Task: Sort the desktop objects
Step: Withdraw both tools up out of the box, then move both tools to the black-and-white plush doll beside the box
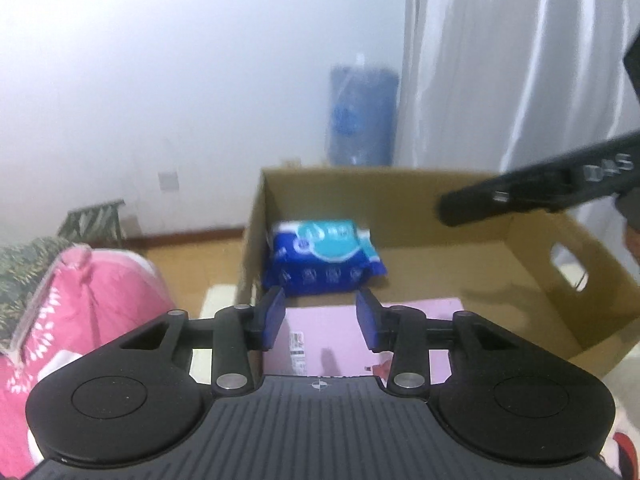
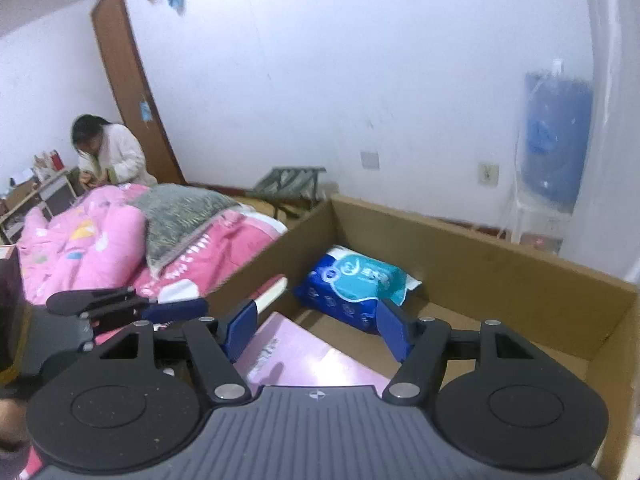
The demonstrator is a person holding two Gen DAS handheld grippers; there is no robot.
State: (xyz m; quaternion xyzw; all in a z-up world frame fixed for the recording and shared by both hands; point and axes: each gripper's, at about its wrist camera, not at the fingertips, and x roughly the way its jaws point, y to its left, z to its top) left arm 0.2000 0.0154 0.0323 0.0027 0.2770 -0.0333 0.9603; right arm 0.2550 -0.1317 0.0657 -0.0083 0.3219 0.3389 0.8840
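An open cardboard box [image 1: 452, 196] holds a blue and teal tissue pack [image 1: 324, 258] at its far left corner. A pink book [image 1: 332, 340] lies flat on the box floor nearer me. My left gripper [image 1: 320, 320] hovers open above the book's near edge, with nothing between its blue pads. A black finger [image 1: 520, 196] of the right gripper reaches over the box from the right. In the right wrist view my right gripper [image 2: 316, 330] is open over the book [image 2: 296, 356], short of the tissue pack [image 2: 356, 284]. The left gripper [image 2: 168, 306] shows at the box's left wall.
A bed with a pink quilt [image 2: 80, 248] and a dark patterned cushion [image 2: 180, 216] lies left of the box. A person [image 2: 108, 152] in white bends over at the far left by a small desk. A blue water bottle [image 2: 556, 136] stands by the wall behind the box.
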